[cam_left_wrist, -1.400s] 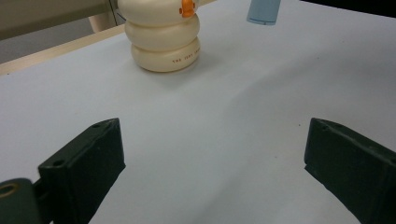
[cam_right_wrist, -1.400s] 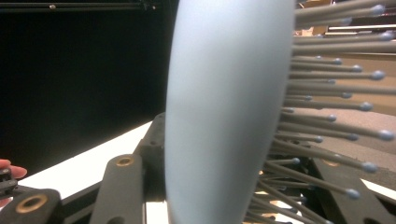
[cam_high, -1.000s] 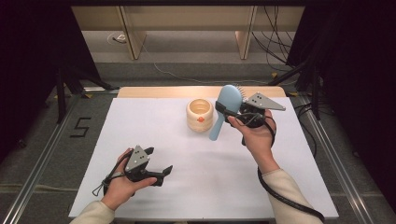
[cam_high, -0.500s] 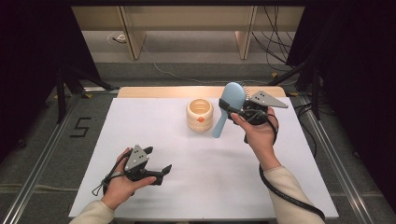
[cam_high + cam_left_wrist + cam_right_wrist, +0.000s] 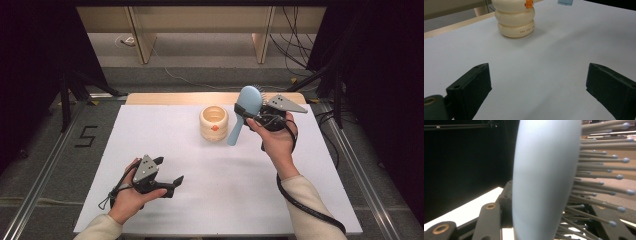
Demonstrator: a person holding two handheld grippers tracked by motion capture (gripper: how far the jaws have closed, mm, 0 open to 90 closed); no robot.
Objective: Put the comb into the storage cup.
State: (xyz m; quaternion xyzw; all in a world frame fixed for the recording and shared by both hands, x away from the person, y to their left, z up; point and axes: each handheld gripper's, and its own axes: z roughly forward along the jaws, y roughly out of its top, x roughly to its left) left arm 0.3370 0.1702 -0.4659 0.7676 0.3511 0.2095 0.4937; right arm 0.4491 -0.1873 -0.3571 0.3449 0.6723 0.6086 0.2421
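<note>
My right gripper (image 5: 247, 114) is shut on a light blue hairbrush (image 5: 248, 100) and holds it above the table's far right. The brush head is up and its handle slants down toward a cream ringed cup (image 5: 214, 122) just to its left. In the right gripper view the brush back (image 5: 544, 182) stands between the jaws, bristles pointing right. My left gripper (image 5: 170, 170) rests low near the front left, open with nothing between its fingers. The left gripper view shows the cup (image 5: 515, 21) ahead with an orange mark, and the brush handle's tip (image 5: 565, 2) at the top edge.
The white table top (image 5: 200, 200) has a wooden strip (image 5: 165, 98) along its far edge. Metal rails run along both sides. Dark stands and cables sit on the floor beyond the table.
My right hand has carried the brush slightly farther away and to the right. The left hand and the cup have stayed in place.
</note>
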